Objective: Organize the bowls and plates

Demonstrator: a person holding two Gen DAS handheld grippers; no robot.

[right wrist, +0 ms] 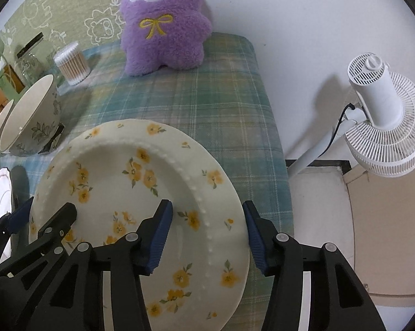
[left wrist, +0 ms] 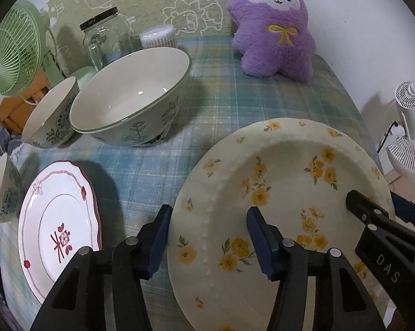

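Note:
A cream plate with yellow flowers (left wrist: 279,193) lies on the plaid tablecloth; it also shows in the right wrist view (right wrist: 130,182). My left gripper (left wrist: 207,240) is open, its fingers straddling the plate's left rim. My right gripper (right wrist: 207,234) is open, straddling the plate's right rim; it shows in the left wrist view (left wrist: 373,209). A red-trimmed white plate (left wrist: 55,226) lies at the left. A large floral bowl (left wrist: 130,102) and a smaller bowl (left wrist: 50,115) stand behind. Another small bowl (left wrist: 3,187) sits at the far left edge.
A purple plush toy (left wrist: 273,24) stands at the back, with a glass jar (left wrist: 102,38) and a cotton swab box (left wrist: 157,37) to its left. A green fan (left wrist: 11,52) is at the far left, a white fan (right wrist: 384,115) off the table's right edge.

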